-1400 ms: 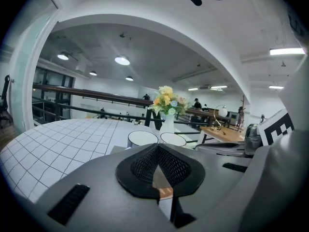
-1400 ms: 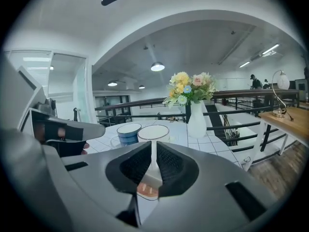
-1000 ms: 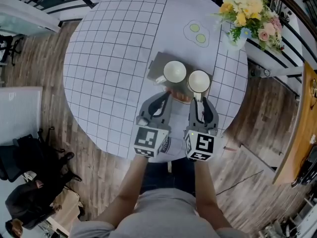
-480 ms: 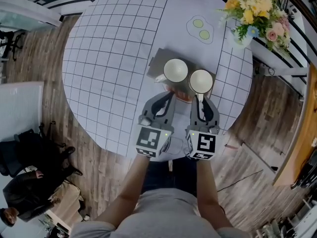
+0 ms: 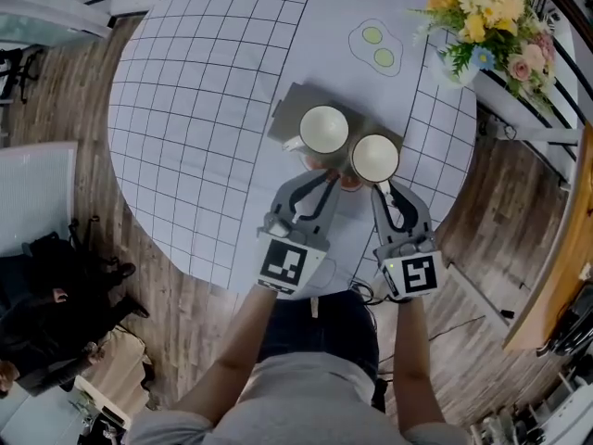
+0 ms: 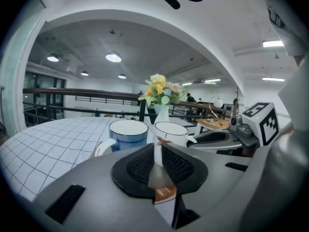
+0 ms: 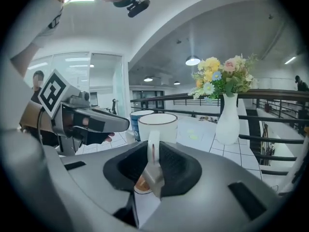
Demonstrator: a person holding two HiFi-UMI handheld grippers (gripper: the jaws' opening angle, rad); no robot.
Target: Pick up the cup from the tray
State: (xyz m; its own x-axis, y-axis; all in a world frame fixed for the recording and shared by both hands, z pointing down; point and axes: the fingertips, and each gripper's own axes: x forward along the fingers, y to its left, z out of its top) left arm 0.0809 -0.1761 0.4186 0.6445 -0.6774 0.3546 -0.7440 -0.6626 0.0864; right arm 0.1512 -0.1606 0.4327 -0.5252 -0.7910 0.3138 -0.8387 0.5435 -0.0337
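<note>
Two cups stand on a grey-brown tray [image 5: 289, 109] on the round table: a blue one [image 5: 324, 130] [image 6: 128, 132] at the left and a white one [image 5: 374, 158] [image 7: 157, 124] at the right. My right gripper [image 5: 382, 186] [image 7: 153, 153] has just been closing and is shut on the white cup's handle [image 7: 153, 141], which stands upright between its pads. My left gripper [image 5: 326, 180] [image 6: 158, 158] lies at the tray's near edge, in front of the blue cup. Its jaws have just been opening and stand a narrow slit apart, with the tray's edge showing in the slit.
The grid-patterned tablecloth [image 5: 204, 109] covers the table, whose near edge is just below the grippers. A vase of flowers [image 5: 482, 21] stands at the back right, with a green-spotted mark [image 5: 378, 46] beside it. A small orange-brown thing [image 5: 347, 182] sits at the tray's near edge.
The right gripper has swung, its marker cube moving to the right, while its tips stay at the white cup's handle. The left gripper has edged slightly toward the tray. Both cups stand as before.
</note>
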